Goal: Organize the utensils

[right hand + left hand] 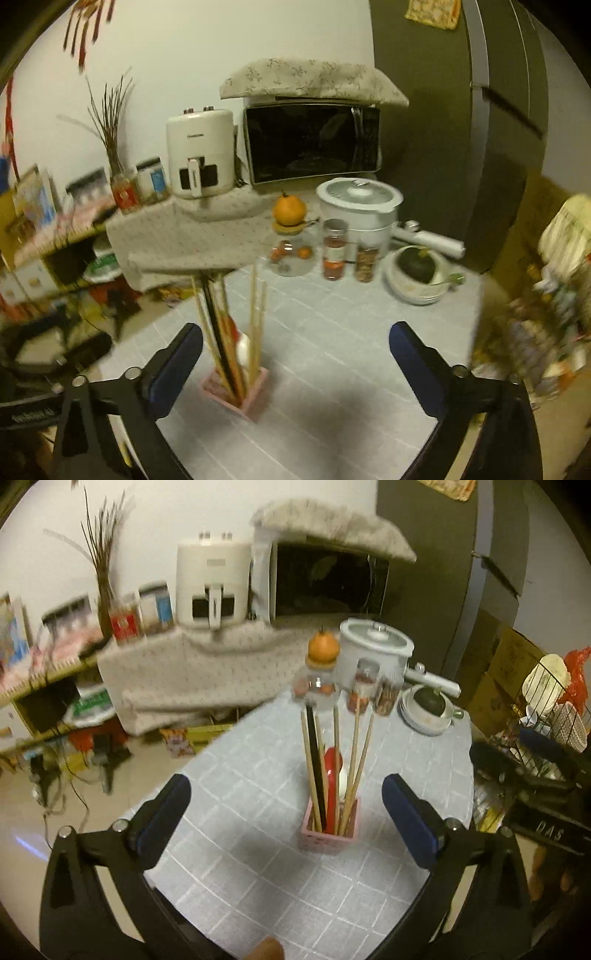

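Utensils (328, 775): red spoon clear only from left.

The counter (258, 878) is wearing a matt woven cloth, pale grey with a thin white grid. The pink holder (330, 836) is looking like matt plastic, and the chopsticks (354, 760) in it are showing bare, unvarnished wood beside a glossy red plastic spoon (332, 771). Each tool, left (286, 799) and right (295, 349), is showing hard black plastic arms with dull blue rubbery pads (400, 805). The jars (334, 249) are gleaming as clear glass. The microwave (312, 144) door is shining glossy black under a soft printed cloth.
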